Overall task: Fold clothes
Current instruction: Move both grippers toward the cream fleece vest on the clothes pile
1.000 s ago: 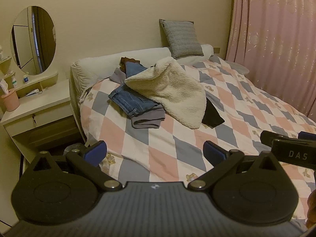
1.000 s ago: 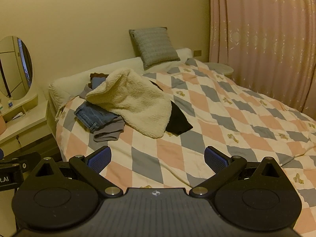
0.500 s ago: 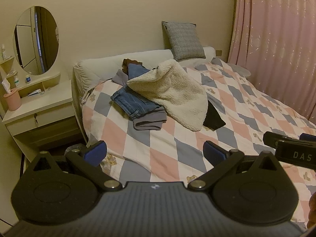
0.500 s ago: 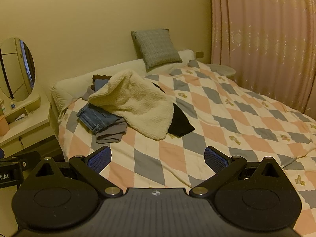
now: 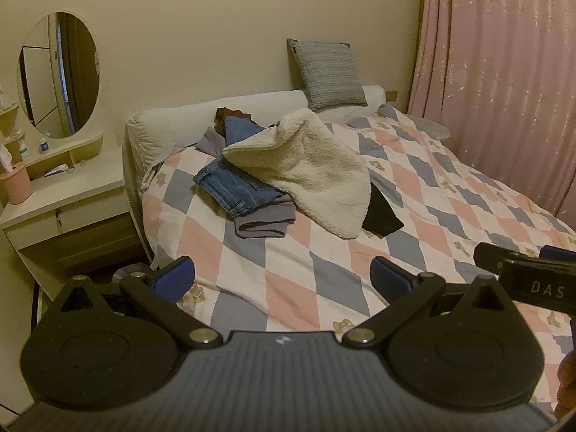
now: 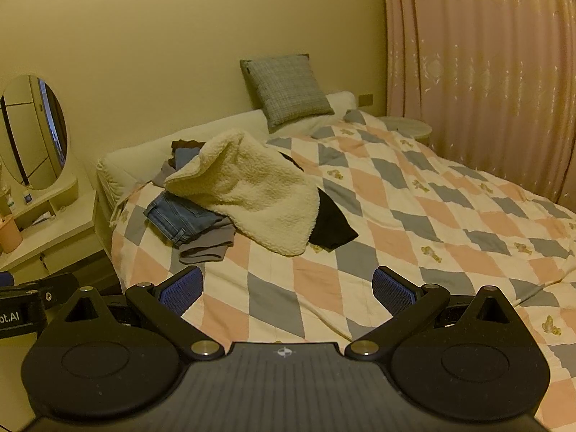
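Covering the bed, checkered quilt (image 5: 414, 194), pink curtain (image 5: 504, 72), oval mirror (image 5: 59, 73)

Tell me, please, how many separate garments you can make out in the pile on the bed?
5: cream fleece on top, blue jeans beneath its left side, grey garment under those, black garment under its right edge, brown item behind. More may be hidden.

A: What stands around the bed (image 5: 414, 194)?
B: A plain cream wall (image 5: 216, 28) behind its head, with a grey cushion (image 5: 329, 72) leaning there. Pink curtains (image 5: 504, 72) hang along its right.
A: And left?
B: A pale vanity (image 5: 68, 194) with an oval mirror (image 5: 59, 73), under dim warm light.
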`<state>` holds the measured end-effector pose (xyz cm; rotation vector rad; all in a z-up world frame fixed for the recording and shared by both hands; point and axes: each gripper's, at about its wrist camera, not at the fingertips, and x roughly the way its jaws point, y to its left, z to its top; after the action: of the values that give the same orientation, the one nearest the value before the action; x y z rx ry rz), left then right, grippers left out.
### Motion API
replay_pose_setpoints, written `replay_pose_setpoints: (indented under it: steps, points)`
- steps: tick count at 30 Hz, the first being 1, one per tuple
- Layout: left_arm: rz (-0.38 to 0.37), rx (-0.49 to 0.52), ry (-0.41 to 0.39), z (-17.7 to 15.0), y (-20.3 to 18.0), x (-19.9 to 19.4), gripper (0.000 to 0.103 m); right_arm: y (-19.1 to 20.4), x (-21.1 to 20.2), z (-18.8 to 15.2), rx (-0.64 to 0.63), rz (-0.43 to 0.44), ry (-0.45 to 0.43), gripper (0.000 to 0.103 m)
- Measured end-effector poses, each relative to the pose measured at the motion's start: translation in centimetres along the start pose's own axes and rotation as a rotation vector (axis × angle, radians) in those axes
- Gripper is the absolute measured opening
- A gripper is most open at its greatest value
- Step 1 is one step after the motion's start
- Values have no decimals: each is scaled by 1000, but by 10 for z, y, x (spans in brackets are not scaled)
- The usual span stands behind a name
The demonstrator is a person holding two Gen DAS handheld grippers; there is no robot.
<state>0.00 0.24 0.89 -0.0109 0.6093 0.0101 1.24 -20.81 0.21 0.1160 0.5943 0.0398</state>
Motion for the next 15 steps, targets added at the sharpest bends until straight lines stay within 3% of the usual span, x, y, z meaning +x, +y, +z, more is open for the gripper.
replay_pose_setpoints:
  steps: [15]
  points:
    - [-11,22,16,0,-7,6,103,-5,4,-3,11,8,10,103]
